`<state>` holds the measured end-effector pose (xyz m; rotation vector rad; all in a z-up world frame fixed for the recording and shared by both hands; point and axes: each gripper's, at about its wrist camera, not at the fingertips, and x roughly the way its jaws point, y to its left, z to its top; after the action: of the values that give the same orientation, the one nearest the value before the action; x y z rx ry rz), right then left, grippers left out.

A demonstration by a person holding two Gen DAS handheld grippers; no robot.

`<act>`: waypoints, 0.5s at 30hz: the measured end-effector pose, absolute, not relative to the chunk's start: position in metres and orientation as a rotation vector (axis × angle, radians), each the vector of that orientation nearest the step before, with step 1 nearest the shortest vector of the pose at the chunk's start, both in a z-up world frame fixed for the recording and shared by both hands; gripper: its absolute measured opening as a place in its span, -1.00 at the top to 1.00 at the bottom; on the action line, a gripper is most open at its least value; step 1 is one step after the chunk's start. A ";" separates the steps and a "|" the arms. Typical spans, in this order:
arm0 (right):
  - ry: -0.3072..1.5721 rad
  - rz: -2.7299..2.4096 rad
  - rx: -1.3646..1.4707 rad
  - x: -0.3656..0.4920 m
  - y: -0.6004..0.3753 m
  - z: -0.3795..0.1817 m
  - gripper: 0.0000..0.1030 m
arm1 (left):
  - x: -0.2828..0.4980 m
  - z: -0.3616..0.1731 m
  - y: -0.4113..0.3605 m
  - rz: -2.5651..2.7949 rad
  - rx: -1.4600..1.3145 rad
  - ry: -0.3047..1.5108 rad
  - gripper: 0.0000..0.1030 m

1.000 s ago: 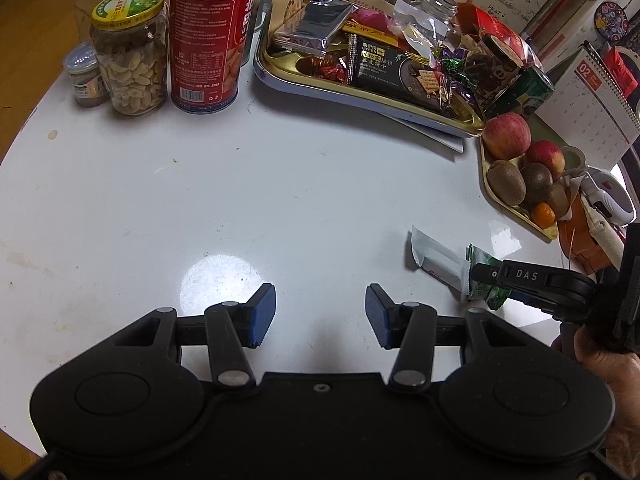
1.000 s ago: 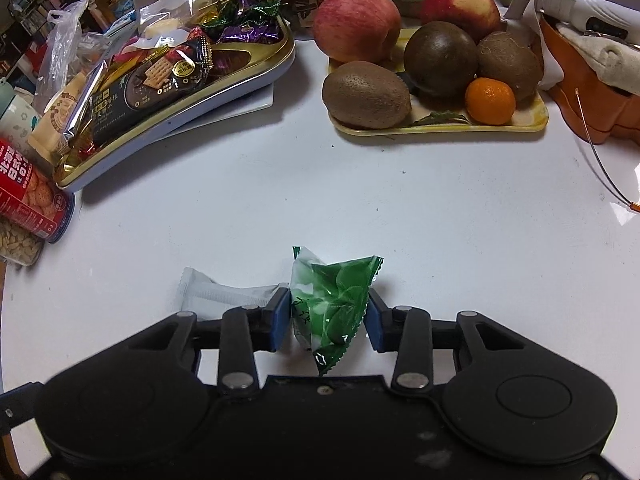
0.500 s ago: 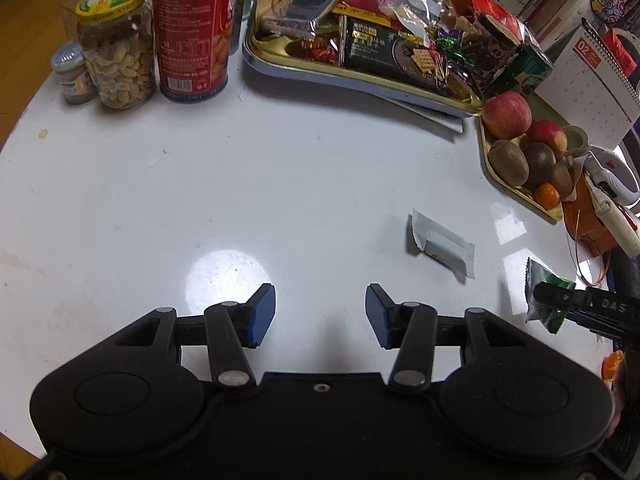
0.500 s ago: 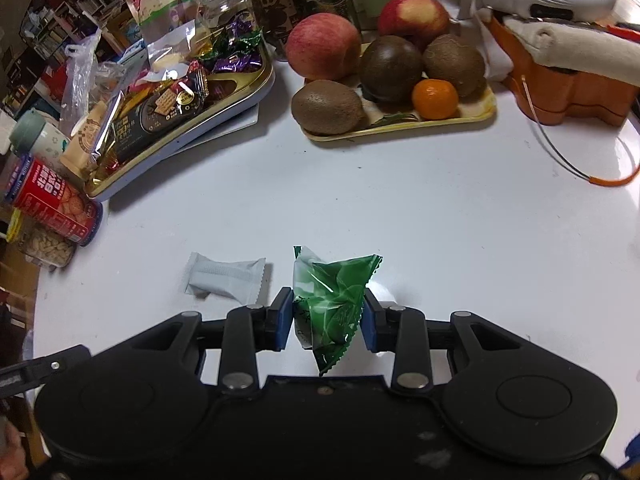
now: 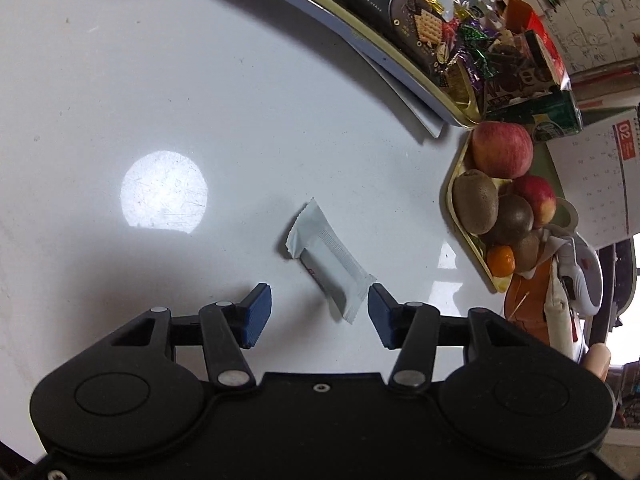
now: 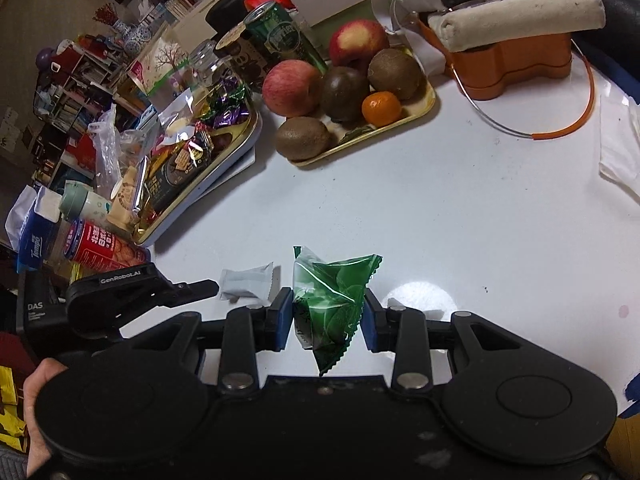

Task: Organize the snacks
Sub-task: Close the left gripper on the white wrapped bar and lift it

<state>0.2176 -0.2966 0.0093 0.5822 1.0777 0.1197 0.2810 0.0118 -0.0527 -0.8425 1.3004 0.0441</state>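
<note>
The white round table fills most of what I see through both of my cameras. At its far side sits my gold-rimmed snack tray, heaped with wrapped candies, foil packets and a dark biscuit pack. Just beside it is the yellow fruit tray, carrying two apples, kiwis, a dark round fruit and a small orange. Right of that stands an orange container with a rolled cloth on top. At the left end of the snack tray, in the right wrist view, a red tin stands, with a blue tissue pack next to it.

My left gripper points steeply down over the table with its blue pads well apart and nothing pressed between them. The white snack packet lies flat on the table, seam side up, its near end reaching in between my fingertips, close to the right-hand pad; I cannot tell whether it touches it.

My right gripper is clamped narrow on the green snack packet, both pads pressing its sides, the crimped ends sticking out above and below. The packet hangs clear of the table. From this side I see my left gripper's black finger reaching toward the white packet, which lies just left of the green one.
</note>
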 end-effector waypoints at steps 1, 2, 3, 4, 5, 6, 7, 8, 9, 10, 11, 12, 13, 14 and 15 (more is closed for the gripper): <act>1.077 0.118 0.589 0.218 -0.299 0.009 0.28 | 0.283 -0.055 0.010 0.051 -0.858 1.300 -0.12; 1.078 0.118 0.592 0.217 -0.301 0.008 0.28 | 0.285 -0.057 0.008 0.062 -0.867 1.301 -0.11; 1.081 0.125 0.598 0.217 -0.302 0.008 0.28 | 0.287 -0.058 0.006 0.083 -0.866 1.298 -0.11; 1.083 0.134 0.605 0.217 -0.302 0.008 0.28 | 0.289 -0.059 0.005 0.102 -0.860 1.292 -0.09; 1.083 0.141 0.609 0.217 -0.302 0.008 0.28 | 0.291 -0.058 0.003 0.114 -0.850 1.288 -0.04; 1.082 0.147 0.607 0.217 -0.301 0.009 0.28 | 0.294 -0.059 0.001 0.121 -0.840 1.286 0.02; 1.080 0.152 0.603 0.216 -0.300 0.009 0.28 | 0.296 -0.059 -0.001 0.132 -0.834 1.285 0.02; 1.079 0.156 0.598 0.216 -0.299 0.009 0.28 | 0.299 -0.059 -0.003 0.145 -0.827 1.282 0.02; 1.080 0.160 0.596 0.215 -0.298 0.009 0.28 | 0.301 -0.060 -0.005 0.152 -0.822 1.284 0.02; 1.081 0.165 0.600 0.215 -0.297 0.009 0.27 | 0.304 -0.061 -0.007 0.154 -0.823 1.289 0.02; 1.081 0.174 0.602 0.214 -0.297 0.010 0.28 | 0.305 -0.062 -0.008 0.150 -0.830 1.296 0.02; 1.081 0.181 0.599 0.213 -0.296 0.010 0.28 | 0.307 -0.063 -0.010 0.150 -0.832 1.302 0.02; 1.078 0.183 0.595 0.213 -0.295 0.011 0.28 | 0.308 -0.064 -0.012 0.159 -0.820 1.308 0.02; 1.075 0.182 0.591 0.213 -0.295 0.011 0.28 | 0.309 -0.065 -0.014 0.172 -0.806 1.311 0.02; 1.074 0.184 0.587 0.213 -0.296 0.012 0.28 | 0.310 -0.066 -0.016 0.179 -0.796 1.314 0.01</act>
<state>0.2134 -0.2955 0.0116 0.5873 1.0736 0.1837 0.3095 -0.0159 -0.0657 -0.7964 1.3142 0.1793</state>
